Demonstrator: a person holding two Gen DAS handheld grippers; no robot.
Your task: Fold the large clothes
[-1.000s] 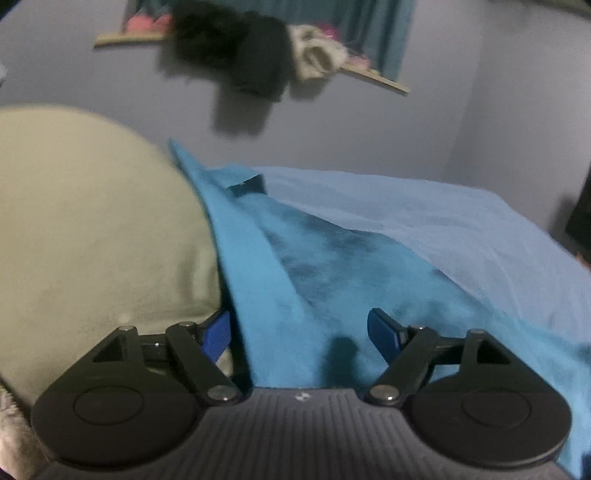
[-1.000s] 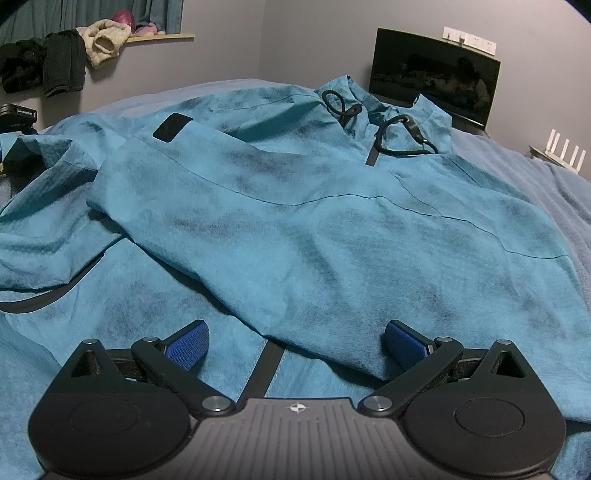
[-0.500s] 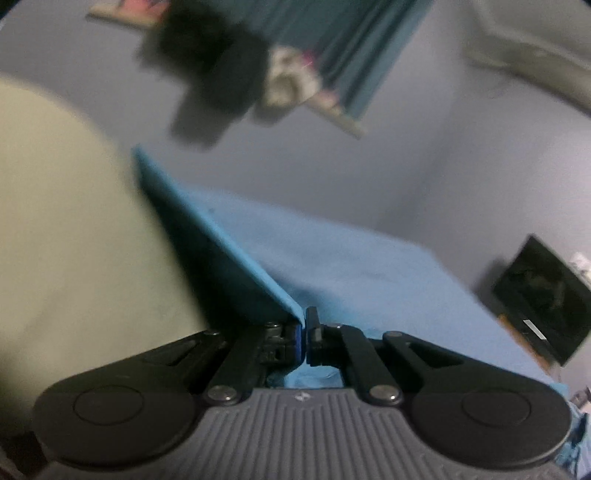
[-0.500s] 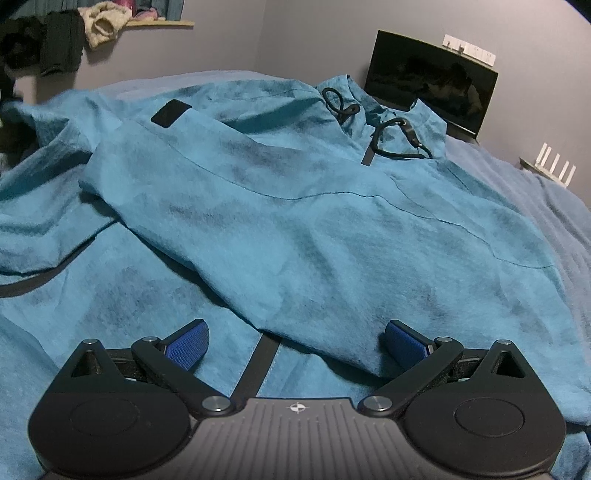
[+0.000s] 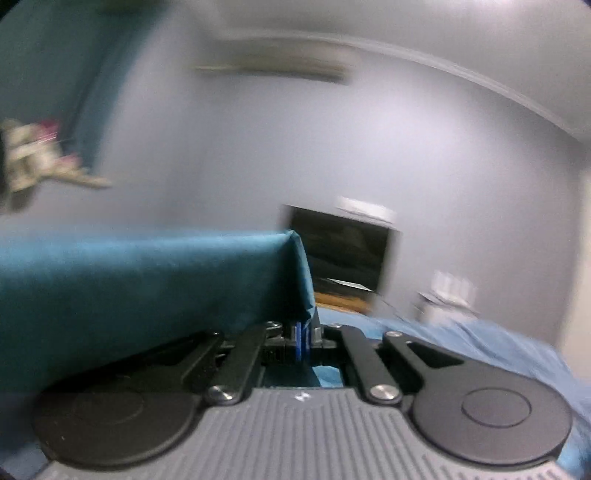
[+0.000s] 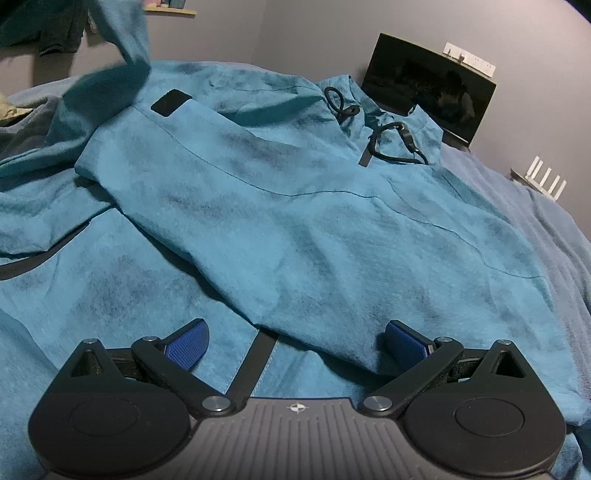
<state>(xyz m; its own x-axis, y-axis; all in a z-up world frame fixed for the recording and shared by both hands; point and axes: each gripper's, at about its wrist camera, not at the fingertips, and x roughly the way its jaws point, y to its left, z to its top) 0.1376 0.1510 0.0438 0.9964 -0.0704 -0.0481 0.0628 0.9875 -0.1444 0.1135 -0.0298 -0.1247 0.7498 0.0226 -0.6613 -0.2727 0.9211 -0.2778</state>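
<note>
A large teal hooded jacket (image 6: 295, 229) lies spread on the bed, with black drawstrings (image 6: 391, 140) near the hood and a black patch (image 6: 170, 103) on a folded sleeve. My left gripper (image 5: 303, 338) is shut on an edge of the jacket (image 5: 147, 288) and holds it lifted; that fabric hangs to the left in the blurred left wrist view. In the right wrist view the lifted part (image 6: 122, 48) rises at the top left. My right gripper (image 6: 295, 341) is open and empty, low over the jacket's front by a black zipper strip (image 6: 255, 362).
A dark screen (image 6: 428, 88) stands against the wall behind the bed (image 6: 554, 236). A white router (image 6: 543, 179) sits at the right. Clothes hang from a shelf (image 6: 173, 11) at the far wall. The bed's light blue sheet shows at the right.
My left gripper closed on the jacket's edge and lifted it, swinging up and to the right. My right gripper stayed open and moved slightly forward over the jacket.
</note>
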